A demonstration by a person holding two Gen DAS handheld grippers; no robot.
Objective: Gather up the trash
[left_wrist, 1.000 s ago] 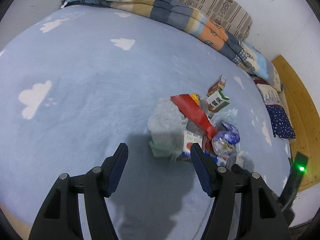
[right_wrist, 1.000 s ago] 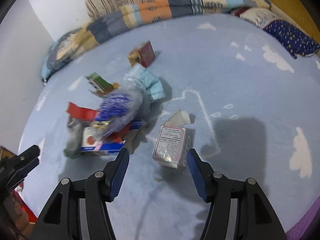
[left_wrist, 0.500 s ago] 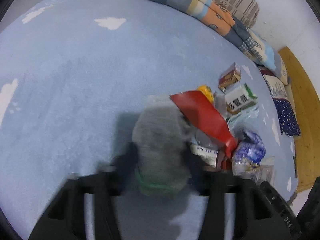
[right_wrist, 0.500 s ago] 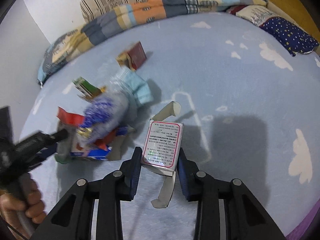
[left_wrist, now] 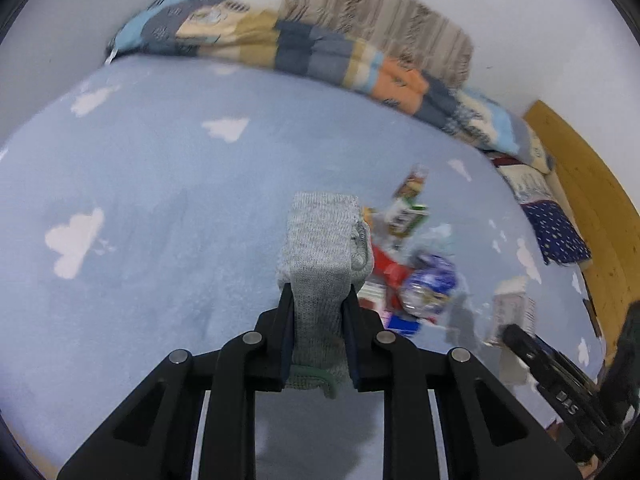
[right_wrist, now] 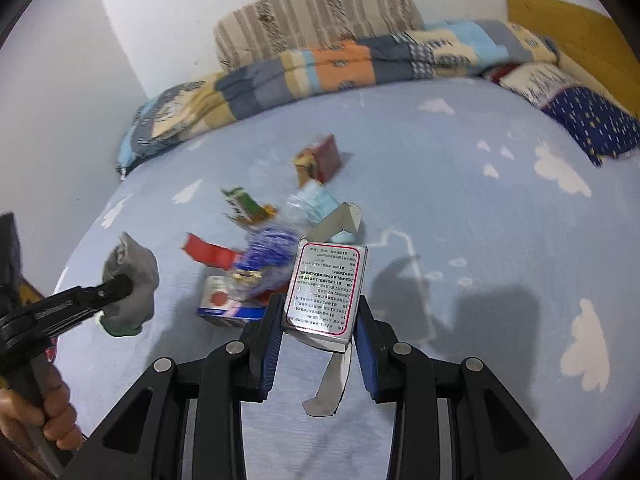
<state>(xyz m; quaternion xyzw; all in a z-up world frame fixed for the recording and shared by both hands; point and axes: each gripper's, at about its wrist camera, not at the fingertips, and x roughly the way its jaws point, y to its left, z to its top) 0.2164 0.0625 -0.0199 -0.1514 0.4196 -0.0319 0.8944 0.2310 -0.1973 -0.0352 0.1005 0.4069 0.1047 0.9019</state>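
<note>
The left gripper (left_wrist: 319, 304) was closing its jaws on a grey sock (left_wrist: 322, 248), which the pads pinched from both sides and held clear above the light blue cloud-print bedspread (left_wrist: 160, 200). The right gripper (right_wrist: 318, 322) was clamped, jaws partly apart, on a small printed carton (right_wrist: 326, 290) with open flaps, lifted off the bed. The remaining litter (right_wrist: 244, 264), red, blue and green wrappers and a small brown box (right_wrist: 320, 158), lay heaped on the bedspread between the two tools, below a striped quilt (right_wrist: 340, 64) along the wall.
</note>
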